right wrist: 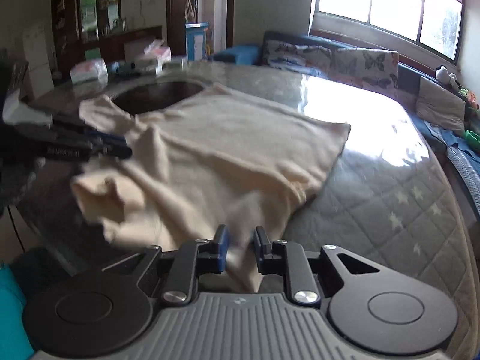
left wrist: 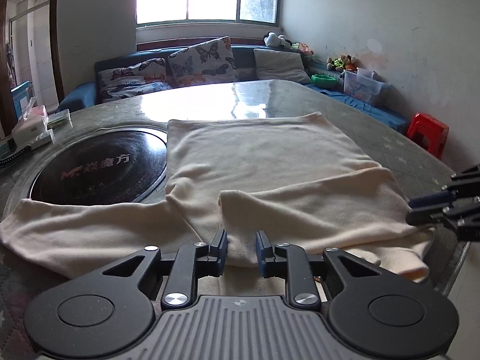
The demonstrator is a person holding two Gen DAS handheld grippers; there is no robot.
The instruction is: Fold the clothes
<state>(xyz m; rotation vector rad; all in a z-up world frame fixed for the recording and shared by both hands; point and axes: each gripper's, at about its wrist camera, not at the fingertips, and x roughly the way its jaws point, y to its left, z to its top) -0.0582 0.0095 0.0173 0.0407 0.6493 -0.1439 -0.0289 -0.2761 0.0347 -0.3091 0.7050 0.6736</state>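
A cream long-sleeved garment (left wrist: 264, 162) lies spread on the round table; it also shows in the right wrist view (right wrist: 228, 144). One sleeve (left wrist: 75, 228) stretches left near me, the other sleeve (left wrist: 315, 210) is folded over the body. My left gripper (left wrist: 241, 240) is open, its jaws over the garment's near edge. My right gripper (right wrist: 240, 238) is open, with cloth between its jaws at the garment's right edge; it shows at the right in the left wrist view (left wrist: 420, 213). The left gripper shows at the left in the right wrist view (right wrist: 120, 147).
A black round hotplate (left wrist: 99, 168) is set in the table, partly under the garment. Tissue packs and boxes (left wrist: 33, 126) lie at the table's far left. A sofa with butterfly cushions (left wrist: 198, 60) stands behind. A red stool (left wrist: 429, 135) stands right.
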